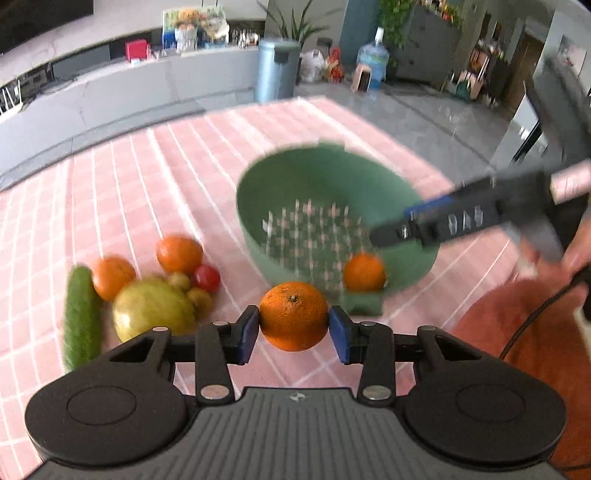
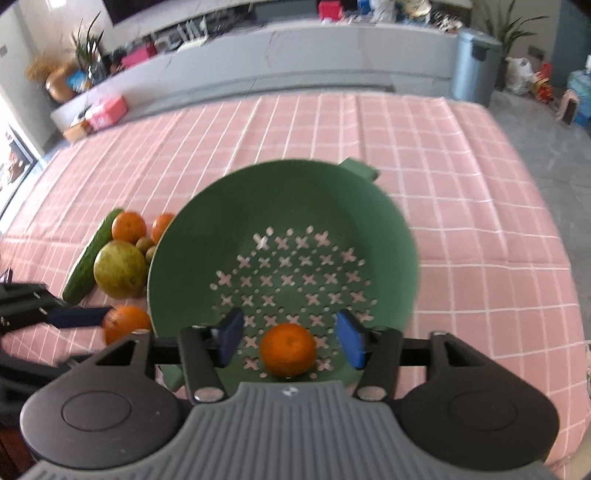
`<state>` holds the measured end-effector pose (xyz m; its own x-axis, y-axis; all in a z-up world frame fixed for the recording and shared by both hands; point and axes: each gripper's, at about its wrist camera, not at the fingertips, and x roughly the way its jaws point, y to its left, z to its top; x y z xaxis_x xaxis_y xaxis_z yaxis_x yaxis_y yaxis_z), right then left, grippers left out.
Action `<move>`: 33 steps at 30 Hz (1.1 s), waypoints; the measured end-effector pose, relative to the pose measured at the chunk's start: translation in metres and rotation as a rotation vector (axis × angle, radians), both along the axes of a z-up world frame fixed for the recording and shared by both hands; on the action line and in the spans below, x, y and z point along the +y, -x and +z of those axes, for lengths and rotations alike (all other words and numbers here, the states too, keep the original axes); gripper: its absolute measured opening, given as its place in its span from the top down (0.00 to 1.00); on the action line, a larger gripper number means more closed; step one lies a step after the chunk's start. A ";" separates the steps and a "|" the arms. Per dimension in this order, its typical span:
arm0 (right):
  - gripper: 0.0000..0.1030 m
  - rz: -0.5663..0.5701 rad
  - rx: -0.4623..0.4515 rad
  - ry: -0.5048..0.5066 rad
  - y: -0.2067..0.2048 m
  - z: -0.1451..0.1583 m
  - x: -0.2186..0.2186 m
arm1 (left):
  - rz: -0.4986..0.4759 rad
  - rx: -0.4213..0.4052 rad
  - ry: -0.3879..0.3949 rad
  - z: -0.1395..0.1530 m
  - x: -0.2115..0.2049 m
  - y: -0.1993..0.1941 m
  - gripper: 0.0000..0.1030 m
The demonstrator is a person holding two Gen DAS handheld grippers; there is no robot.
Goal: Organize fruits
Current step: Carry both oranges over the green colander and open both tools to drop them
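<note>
Clamping orange point(image 1: 293, 315) (stem toward camera): left hand-held gripper point(image 1: 293, 325) | right hand-held gripper point(image 2: 290, 339) apart

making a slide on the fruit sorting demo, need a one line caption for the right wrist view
Right hand-held gripper open above an orange lying in the green colander.

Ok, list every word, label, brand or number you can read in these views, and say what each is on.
No text can be read anywhere.
Small emblem on the left gripper housing: a mark, not letters.
Same emblem on the right gripper housing.
Colourful boxes on the far counter: print too blurred.
Water jug: label too small.
</note>
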<state>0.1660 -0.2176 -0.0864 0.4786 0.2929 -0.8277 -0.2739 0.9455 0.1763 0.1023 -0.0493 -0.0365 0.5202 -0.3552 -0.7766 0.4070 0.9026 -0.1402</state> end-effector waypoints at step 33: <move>0.36 -0.130 -0.103 0.011 0.012 0.013 -0.019 | -0.180 0.182 -0.174 -0.020 -0.074 -0.071 0.49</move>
